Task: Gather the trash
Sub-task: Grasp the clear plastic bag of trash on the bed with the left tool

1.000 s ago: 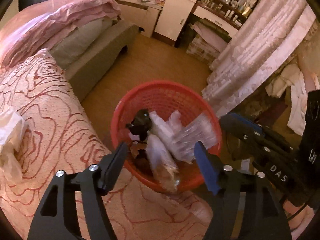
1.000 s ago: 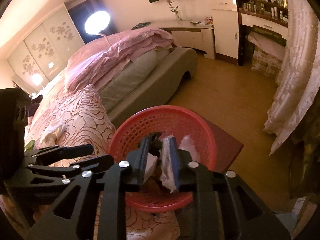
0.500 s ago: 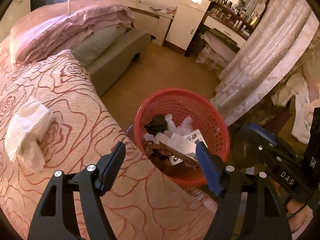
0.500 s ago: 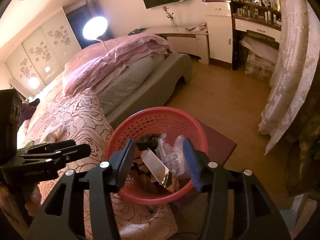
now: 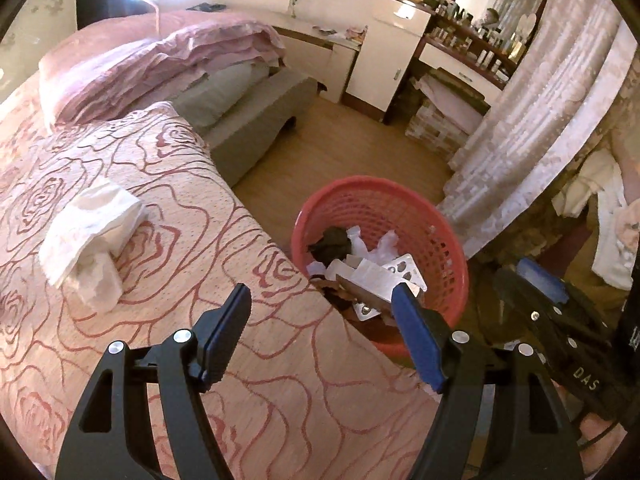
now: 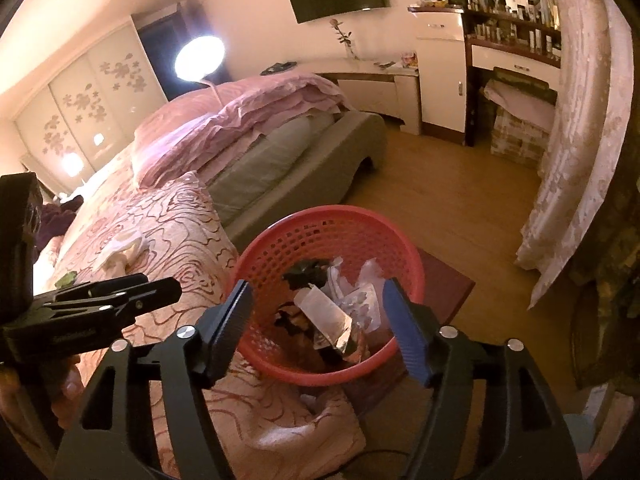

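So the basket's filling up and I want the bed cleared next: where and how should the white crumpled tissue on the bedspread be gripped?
Grip the white crumpled tissue at its raised, bunched middle fold, coming from above with the left gripper, whose jaws stand open and empty. It lies loose and soft on the bedspread, so a pinch across the hump should probably gather it.

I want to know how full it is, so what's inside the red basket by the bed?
The red basket holds a dark crumpled wad, white wrappers and a blister pack. Whatever lies beneath that heap is covered.
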`<state>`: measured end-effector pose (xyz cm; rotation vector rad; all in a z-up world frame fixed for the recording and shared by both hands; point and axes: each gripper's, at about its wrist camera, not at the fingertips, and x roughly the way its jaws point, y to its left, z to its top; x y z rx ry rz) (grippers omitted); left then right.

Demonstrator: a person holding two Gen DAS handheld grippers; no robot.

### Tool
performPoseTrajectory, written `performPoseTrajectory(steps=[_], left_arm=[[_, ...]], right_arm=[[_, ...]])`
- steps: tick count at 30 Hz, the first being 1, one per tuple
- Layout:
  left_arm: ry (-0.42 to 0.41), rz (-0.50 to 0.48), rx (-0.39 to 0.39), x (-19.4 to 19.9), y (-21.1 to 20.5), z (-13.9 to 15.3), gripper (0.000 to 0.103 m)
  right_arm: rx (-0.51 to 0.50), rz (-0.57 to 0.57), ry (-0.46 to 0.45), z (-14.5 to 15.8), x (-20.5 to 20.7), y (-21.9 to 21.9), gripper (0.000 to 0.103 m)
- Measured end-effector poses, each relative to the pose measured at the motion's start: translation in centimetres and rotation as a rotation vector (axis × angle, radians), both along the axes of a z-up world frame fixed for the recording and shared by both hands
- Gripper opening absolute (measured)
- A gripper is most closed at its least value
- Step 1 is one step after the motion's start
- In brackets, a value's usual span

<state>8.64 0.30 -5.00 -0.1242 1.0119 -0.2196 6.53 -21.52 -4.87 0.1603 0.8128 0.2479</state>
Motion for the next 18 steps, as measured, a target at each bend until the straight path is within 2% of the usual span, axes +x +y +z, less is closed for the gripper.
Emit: performPoseTrajectory(steps=[8, 11, 18], left_arm=[[-0.025, 0.035, 0.035, -1.9, 1.0, 0.6, 0.071], [-0.038, 0.055, 0.062, -2.9, 1.6, 0.8, 0.071], [-0.048, 0.113, 0.139, -5.4, 3.8, 0.9, 0.071]], right_arm=[[0.004, 0.019, -0.015, 0.2, -1.7, 0.7, 0.074], [0.006, 0.033, -0.022, 0.2, -2.5, 1.2, 0.077], [-0.003, 0.085, -0.033, -0.1, -3.6, 3.0, 0.078]])
